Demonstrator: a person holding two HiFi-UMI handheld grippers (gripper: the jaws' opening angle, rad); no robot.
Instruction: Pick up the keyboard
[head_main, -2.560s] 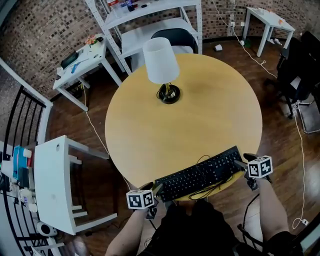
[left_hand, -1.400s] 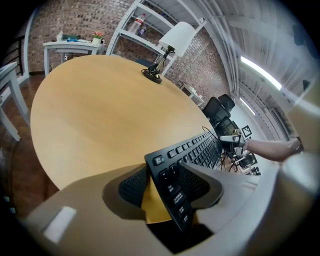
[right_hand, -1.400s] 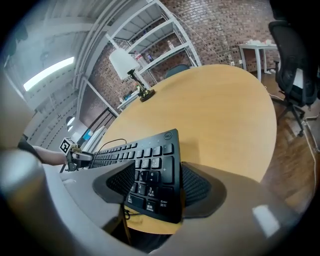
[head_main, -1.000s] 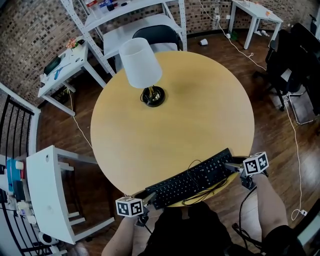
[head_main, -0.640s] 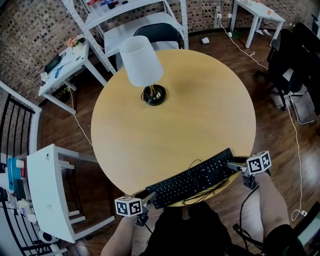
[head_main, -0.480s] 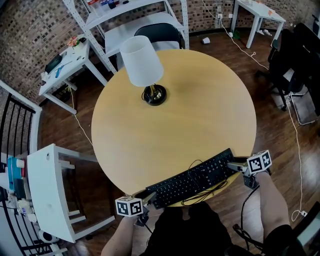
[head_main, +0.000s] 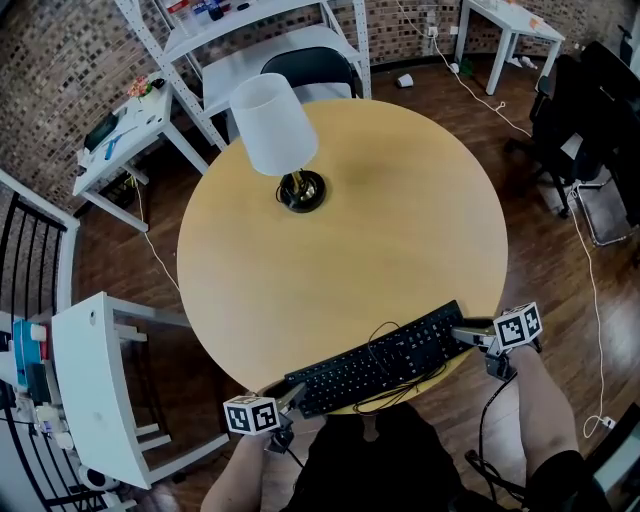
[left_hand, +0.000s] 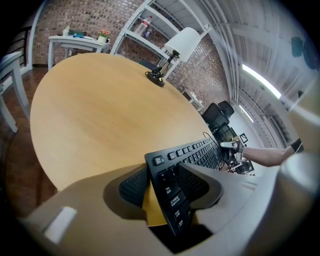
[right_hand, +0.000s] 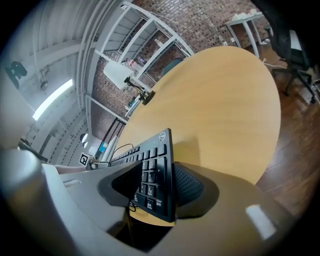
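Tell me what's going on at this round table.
A person holds a gripper in each hand, one at each end of the black keyboard, which lies along the near edge of the wooden table. The left gripper has its jaws apart around the keyboard's left end. The right gripper is closing its jaws around the right end. The keyboard appears to rest on the table, not yet lifted. A lamp stands on the far side.
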